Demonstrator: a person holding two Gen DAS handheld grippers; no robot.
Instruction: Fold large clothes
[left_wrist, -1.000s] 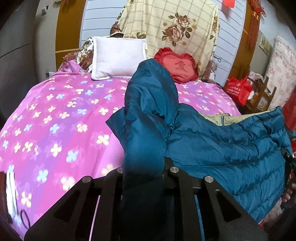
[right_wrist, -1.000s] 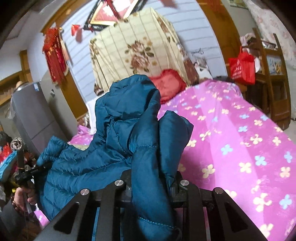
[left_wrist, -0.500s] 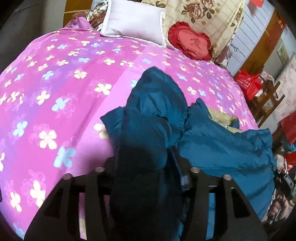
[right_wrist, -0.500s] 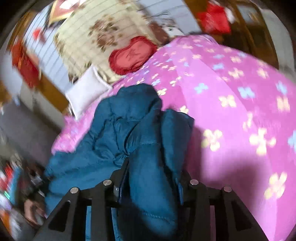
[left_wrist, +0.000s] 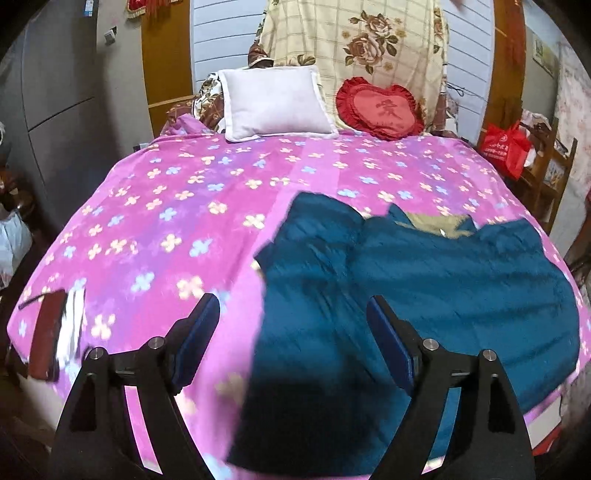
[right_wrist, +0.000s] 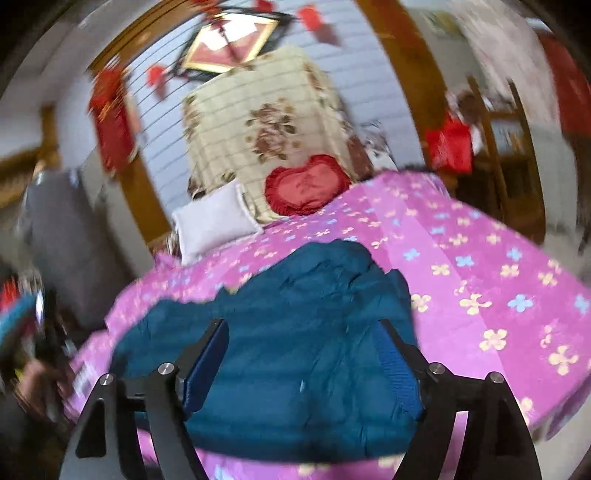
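Observation:
A teal quilted down jacket (left_wrist: 424, 280) lies spread on the near part of a bed with a pink flowered cover (left_wrist: 166, 206). A sleeve runs toward me and its beige lining shows at the collar. In the left wrist view my left gripper (left_wrist: 293, 314) hangs just above the sleeve with its jaws opening; the pads touch nothing. In the right wrist view the same jacket (right_wrist: 295, 332) fills the near bed. My right gripper (right_wrist: 301, 336) hovers over it, jaws opening, nothing pressed between the blue pads.
A white pillow (left_wrist: 275, 101) and a red heart cushion (left_wrist: 380, 109) lean at the head of the bed under a floral blanket (left_wrist: 354, 40). A dark flat object (left_wrist: 48, 332) lies at the bed's near left corner. Wooden shelves with a red bag (left_wrist: 504, 146) stand right.
Both grippers were shut on bunched jacket fabric held up; they lowered it to the bed, let go and pulled back. The jacket now lies flat.

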